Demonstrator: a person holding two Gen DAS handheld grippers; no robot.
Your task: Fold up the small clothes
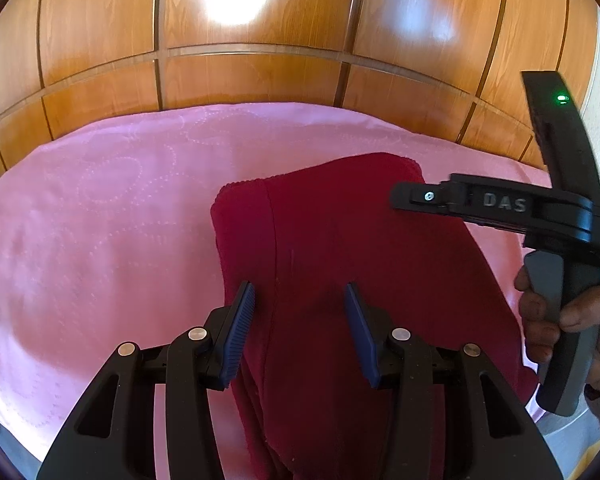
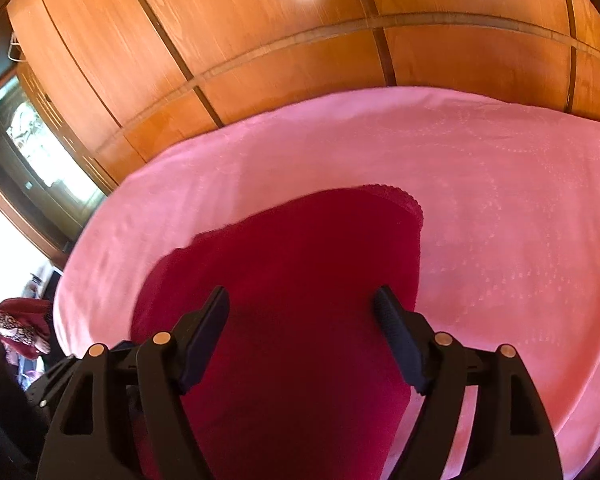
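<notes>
A dark red garment (image 1: 340, 248) lies folded lengthwise on the pink bedcover (image 1: 100, 220), its near end hanging over the bed's front edge. My left gripper (image 1: 300, 308) is open, its blue pads (image 1: 240, 332) spread just above the garment's near left part. My right gripper (image 2: 302, 312) is open above the garment (image 2: 300, 264) in the right wrist view. In the left wrist view the right gripper (image 1: 412, 198) reaches in from the right over the garment's far right corner, held by a hand (image 1: 548, 320). Neither gripper holds cloth.
A glossy wooden wardrobe (image 1: 260, 60) stands right behind the bed. The pink bedcover (image 2: 500, 200) stretches wide on both sides of the garment. A dark cabinet with a glass front (image 2: 32, 152) and some patterned clothes (image 2: 20, 332) are at the far left.
</notes>
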